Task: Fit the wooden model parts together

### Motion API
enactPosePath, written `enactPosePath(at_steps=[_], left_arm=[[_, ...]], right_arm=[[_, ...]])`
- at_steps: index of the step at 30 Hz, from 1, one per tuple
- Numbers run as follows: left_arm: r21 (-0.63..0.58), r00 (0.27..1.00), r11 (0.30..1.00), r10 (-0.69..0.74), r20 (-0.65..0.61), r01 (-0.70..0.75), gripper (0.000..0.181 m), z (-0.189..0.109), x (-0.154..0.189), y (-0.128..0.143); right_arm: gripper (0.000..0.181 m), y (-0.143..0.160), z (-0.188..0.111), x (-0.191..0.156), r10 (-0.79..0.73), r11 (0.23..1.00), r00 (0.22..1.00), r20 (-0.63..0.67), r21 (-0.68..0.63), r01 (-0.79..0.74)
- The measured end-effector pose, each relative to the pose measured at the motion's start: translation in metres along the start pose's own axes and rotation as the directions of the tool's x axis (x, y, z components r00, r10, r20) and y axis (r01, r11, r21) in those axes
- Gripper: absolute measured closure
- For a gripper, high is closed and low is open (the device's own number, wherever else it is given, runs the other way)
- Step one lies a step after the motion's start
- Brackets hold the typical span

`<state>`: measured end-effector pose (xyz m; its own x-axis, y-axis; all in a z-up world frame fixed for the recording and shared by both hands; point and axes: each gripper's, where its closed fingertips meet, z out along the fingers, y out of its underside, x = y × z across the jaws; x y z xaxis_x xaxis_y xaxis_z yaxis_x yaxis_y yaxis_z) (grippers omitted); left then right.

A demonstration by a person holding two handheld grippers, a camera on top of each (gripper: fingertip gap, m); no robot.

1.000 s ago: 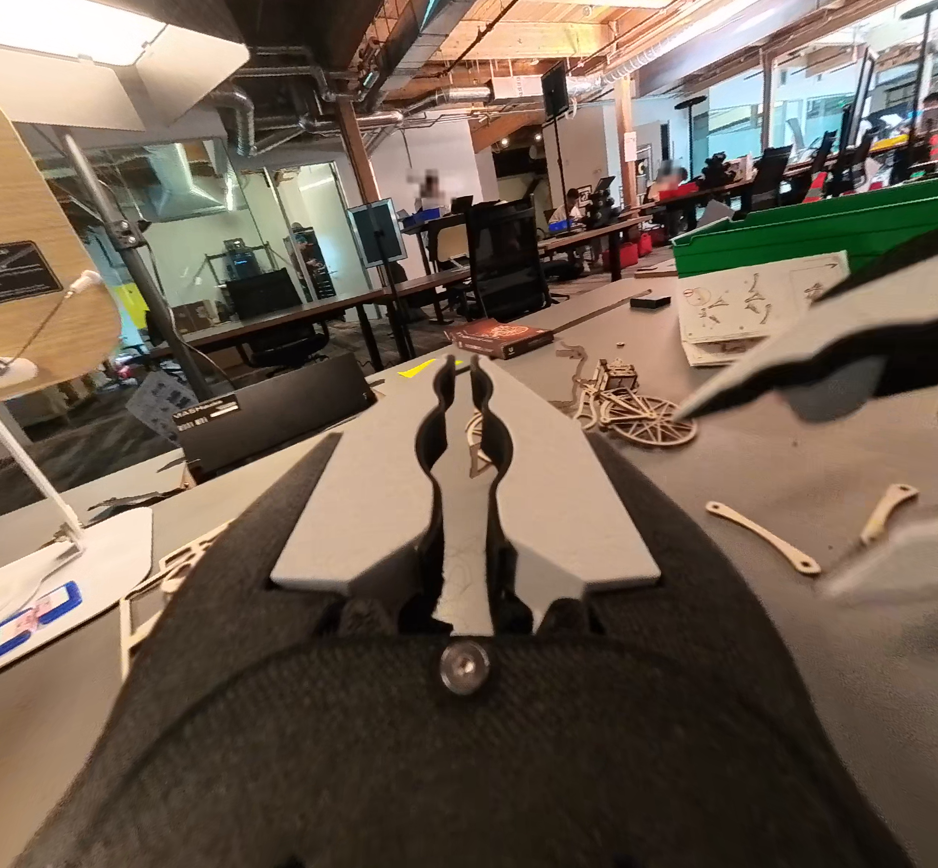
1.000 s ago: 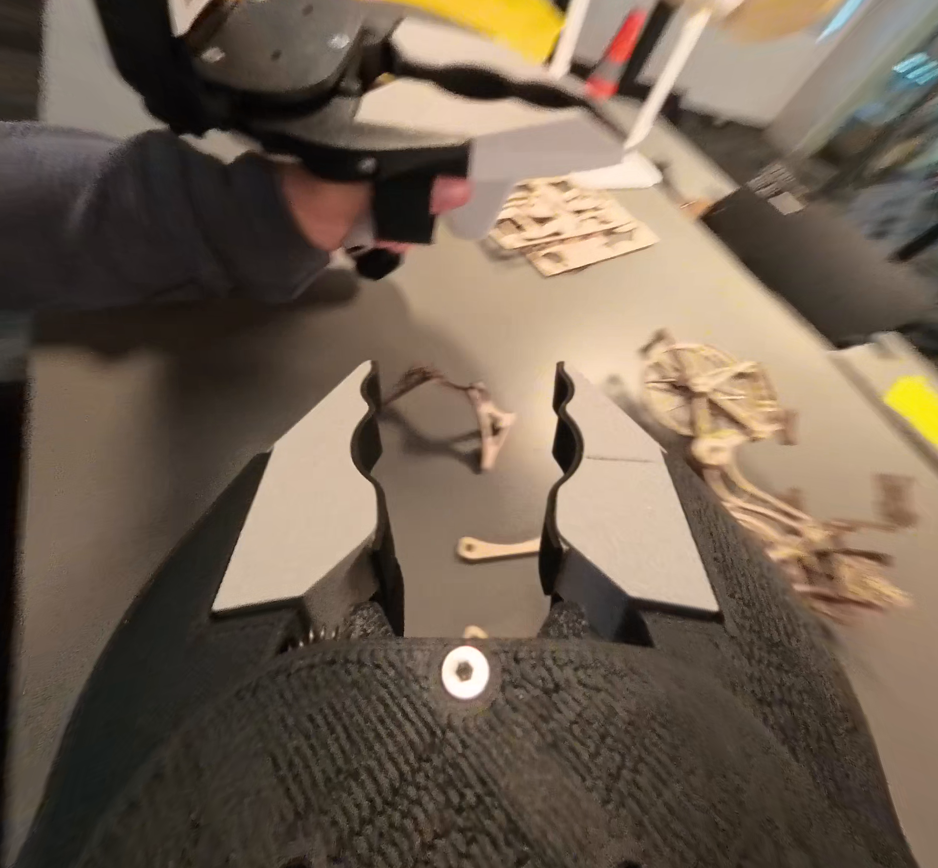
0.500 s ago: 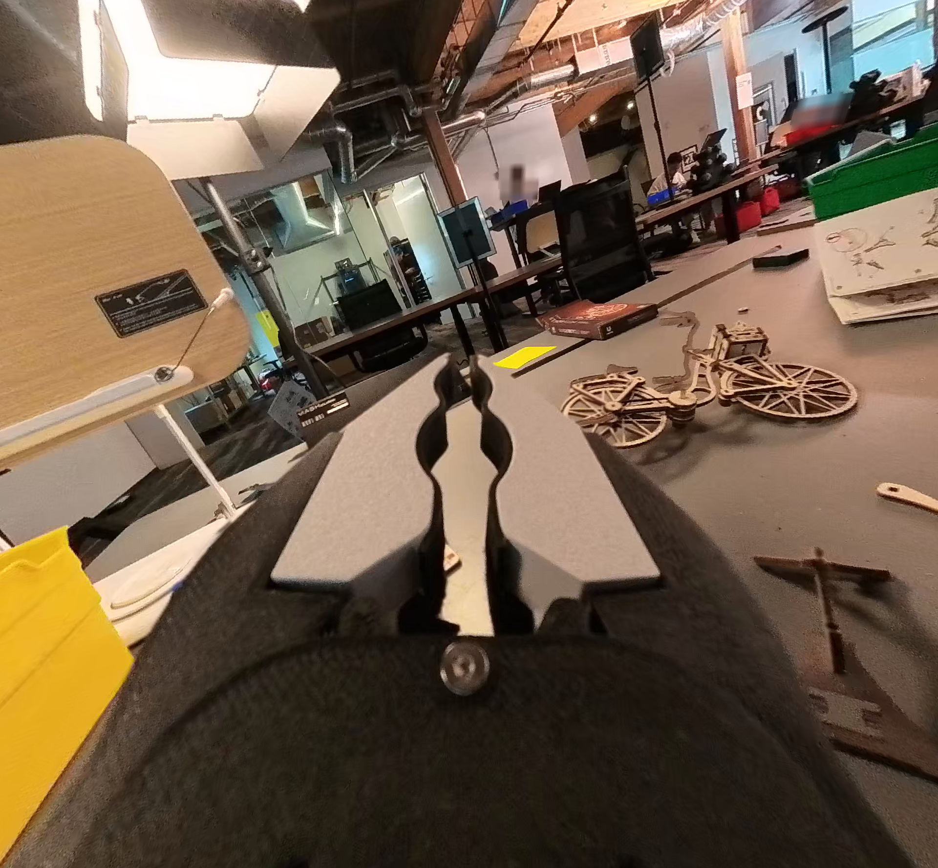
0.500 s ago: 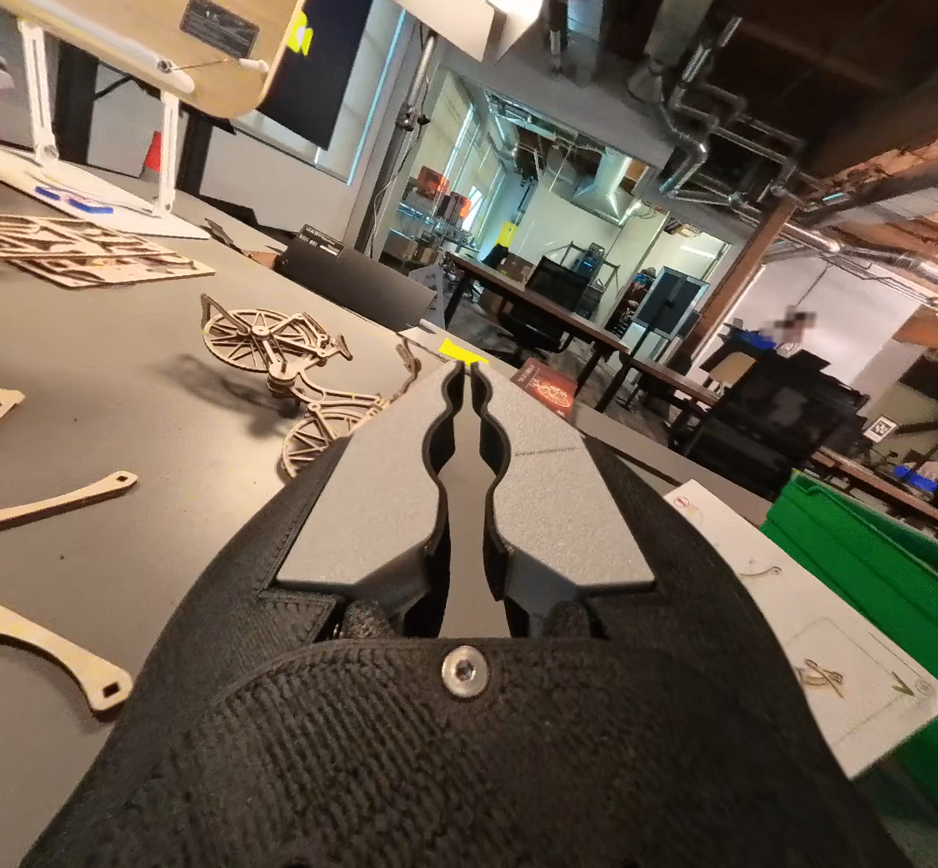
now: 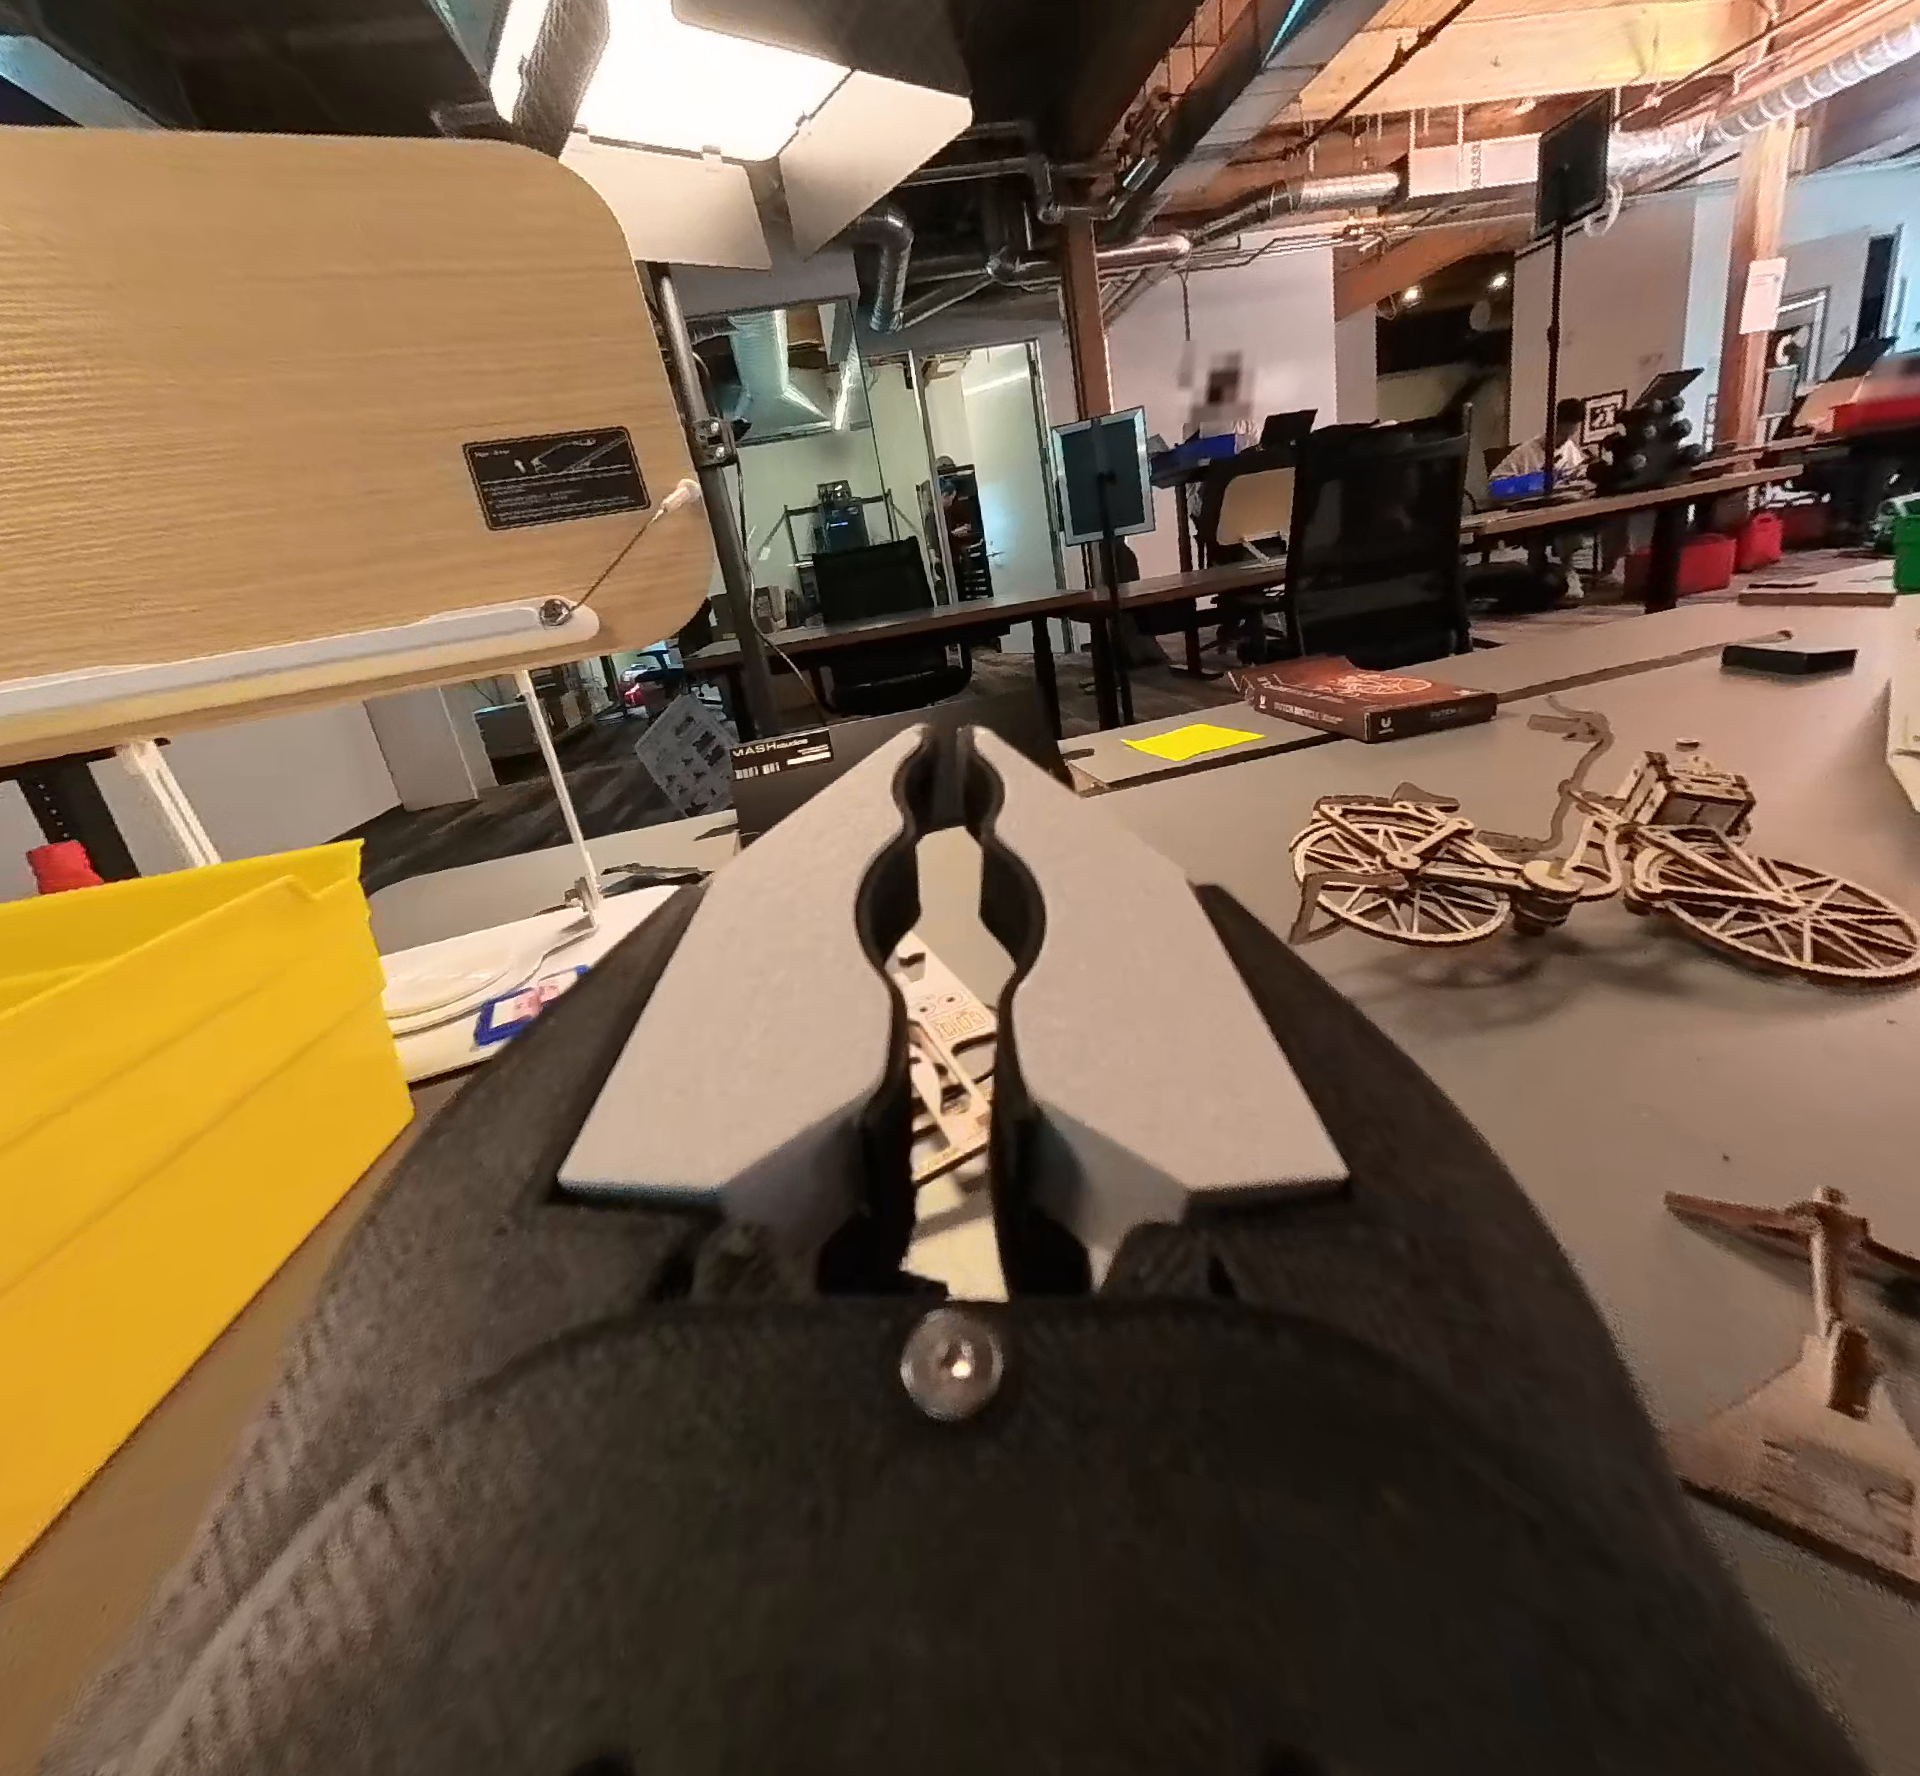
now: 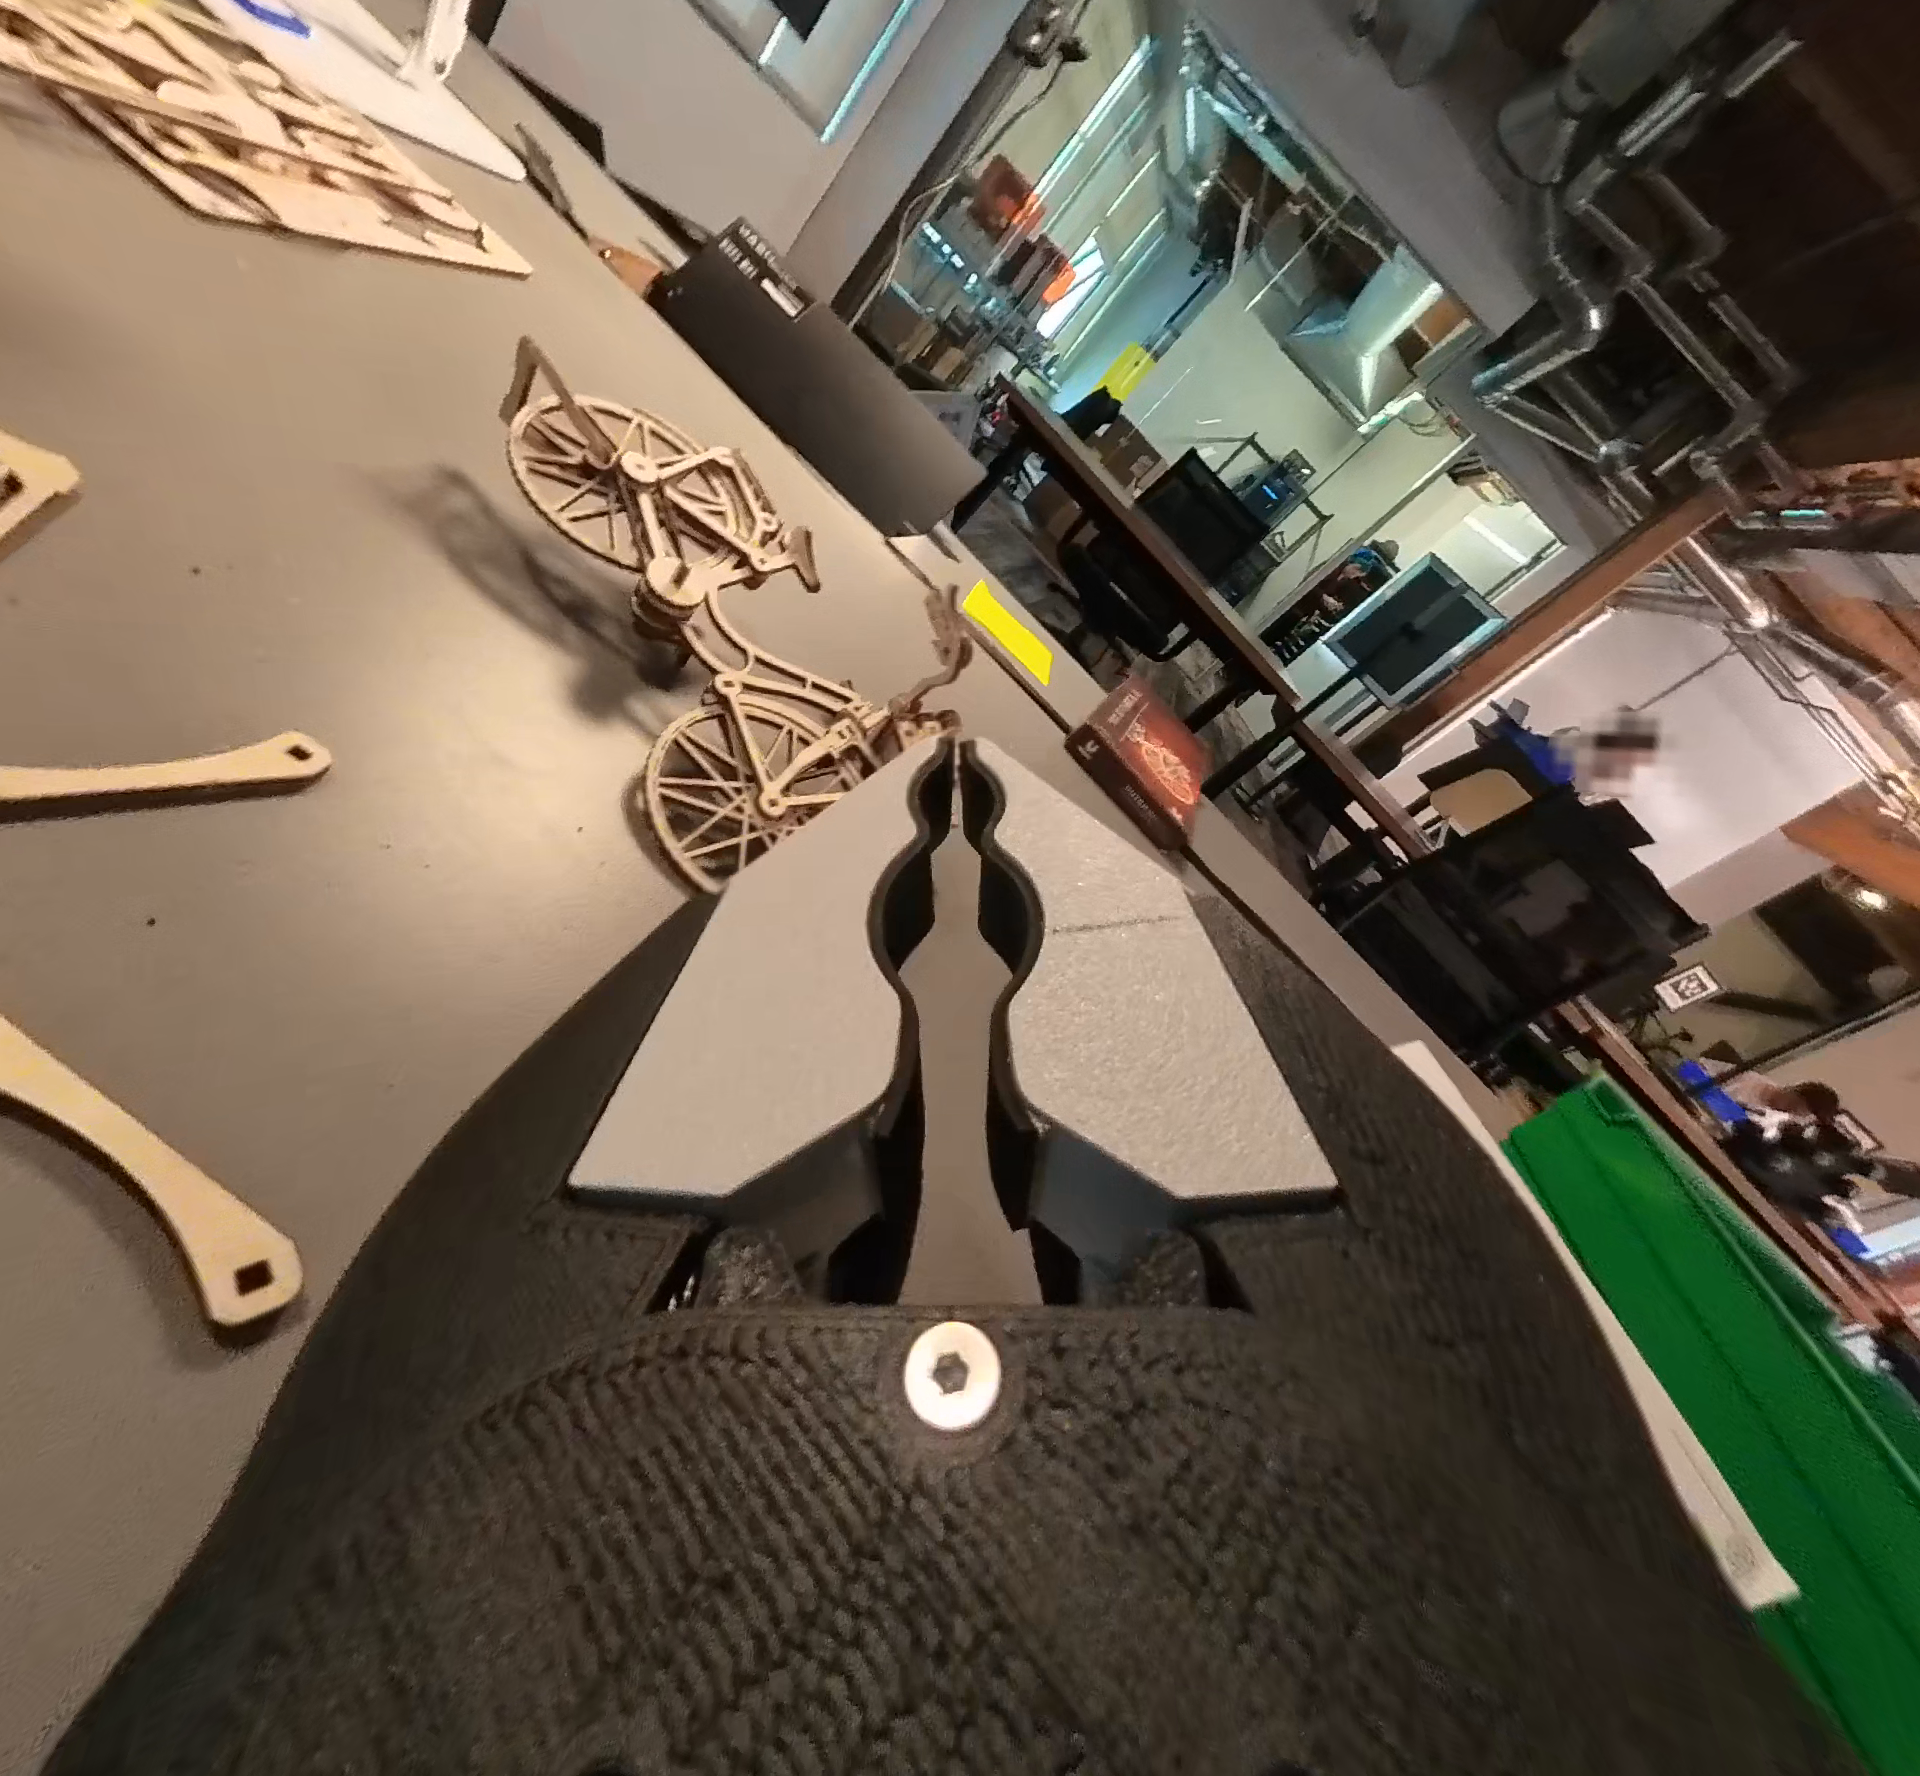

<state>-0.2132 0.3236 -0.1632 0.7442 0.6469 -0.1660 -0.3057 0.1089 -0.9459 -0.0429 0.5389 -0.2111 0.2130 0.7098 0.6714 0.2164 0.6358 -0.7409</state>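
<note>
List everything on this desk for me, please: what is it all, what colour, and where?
wooden bicycle model: one, pale wood, lying on the grey table
loose wooden arms: two, pale, left in the right wrist view
cut-out sheets: a stack, pale, far left there
dark wooden stand piece: one, brown, near right
model box: one, dark red, table's far edge
yellow bin: one, left
green bin: one, right
sticky note: one, yellow
left gripper: shut, empty
right gripper: shut, empty

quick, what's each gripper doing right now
left gripper: jaws shut, holding nothing
right gripper: jaws shut, holding nothing
</note>
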Motion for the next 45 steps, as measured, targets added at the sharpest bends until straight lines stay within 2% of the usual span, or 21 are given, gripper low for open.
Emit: enactPosePath(at_steps=[6,15,33,37,39,41,43,45], left_arm=[[-0.013,1.000,1.000,0.023,-0.002,-0.023,0.179,0.001,0.002,0.002],[-0.013,1.000,1.000,0.021,-0.002,-0.021,0.179,0.001,0.001,0.002],[-0.011,1.000,1.000,0.024,-0.002,-0.024,0.179,0.001,0.002,0.001],[-0.003,1.000,1.000,0.019,-0.009,-0.019,0.179,-0.005,0.004,-0.001],[0.004,0.997,1.000,-0.018,-0.073,0.018,0.179,-0.013,0.015,-0.006],[-0.028,0.959,0.996,-0.094,-0.266,0.090,0.177,-0.027,0.046,-0.010],[-0.068,0.891,0.985,-0.174,-0.420,0.160,0.168,-0.047,0.069,-0.018],[-0.057,0.862,0.980,-0.195,-0.469,0.191,0.167,-0.062,0.073,-0.026]], right_arm=[[0.181,-0.008,0.001,-0.021,-0.159,0.987,0.986,0.054,0.019,0.158],[0.181,-0.017,0.000,-0.058,-0.403,0.915,0.905,0.138,0.075,0.397],[0.181,-0.018,-0.001,-0.059,-0.412,0.911,0.900,0.141,0.083,0.404],[0.181,-0.033,-0.008,-0.056,-0.412,0.906,0.907,0.092,0.150,0.396],[0.181,-0.046,-0.015,-0.058,-0.389,0.905,0.917,0.089,0.221,0.363],[0.181,-0.055,-0.021,-0.068,-0.348,0.910,0.924,0.158,0.293,0.293],[0.176,-0.070,-0.030,-0.087,-0.287,0.907,0.905,0.314,0.393,0.151],[0.161,-0.087,-0.047,-0.116,-0.267,0.887,0.771,0.578,0.461,-0.038]])
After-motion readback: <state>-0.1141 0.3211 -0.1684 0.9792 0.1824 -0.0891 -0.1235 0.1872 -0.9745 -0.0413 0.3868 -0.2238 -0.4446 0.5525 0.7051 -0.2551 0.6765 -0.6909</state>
